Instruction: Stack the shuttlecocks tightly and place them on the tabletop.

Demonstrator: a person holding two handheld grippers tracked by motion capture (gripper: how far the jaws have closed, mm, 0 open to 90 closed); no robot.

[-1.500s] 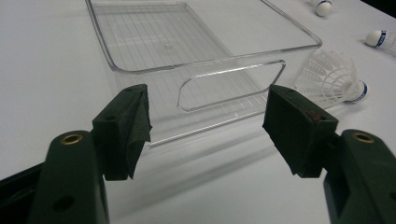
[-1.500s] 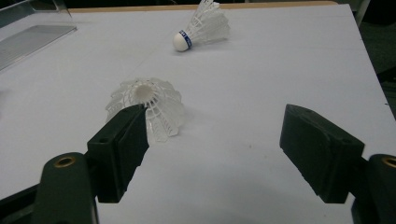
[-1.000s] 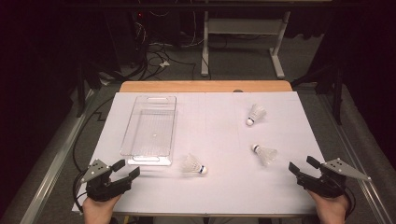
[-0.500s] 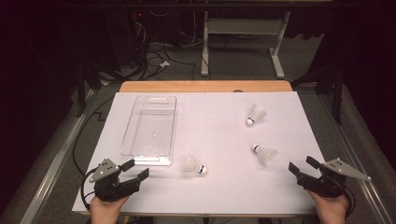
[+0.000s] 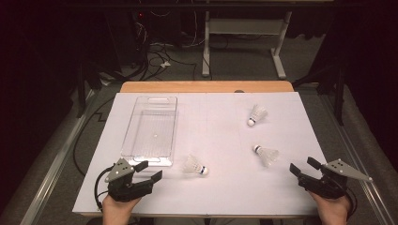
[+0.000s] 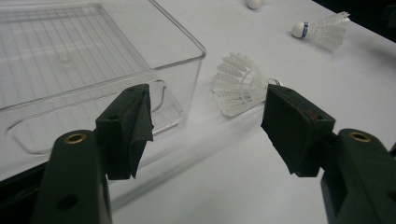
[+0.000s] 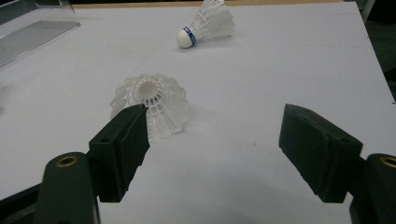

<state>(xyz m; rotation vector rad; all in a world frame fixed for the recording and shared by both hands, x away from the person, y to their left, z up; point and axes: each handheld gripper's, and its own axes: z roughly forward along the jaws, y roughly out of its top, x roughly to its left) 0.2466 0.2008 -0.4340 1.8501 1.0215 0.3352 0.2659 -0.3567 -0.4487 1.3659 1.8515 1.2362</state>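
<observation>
Three white shuttlecocks lie on the white table sheet. One shuttlecock (image 5: pixel 194 166) (image 6: pixel 238 86) rests just right of the clear plastic tray (image 5: pixel 174 126) (image 6: pixel 187 39). My left gripper (image 5: pixel 149 170) (image 6: pixel 208 126) stands open a short way in front of it, by the tray's near right corner. A second shuttlecock (image 5: pixel 266 153) (image 7: pixel 154 105) lies with its skirt turned toward my right gripper (image 5: pixel 303 165) (image 7: pixel 212 149), which is open and holds nothing. The third shuttlecock (image 5: pixel 257 114) (image 7: pixel 208 21) lies farther back on the right.
The tray holds nothing and runs lengthwise at the table's left. The white sheet (image 5: pixel 216 201) ends at the front edge just behind both hands. A wooden table edge (image 5: pixel 206 86) shows at the back, with cables and a desk frame on the dark floor beyond.
My left gripper has moved right and forward, from the table's front left corner to the tray's near right corner. The right gripper has stayed put.
</observation>
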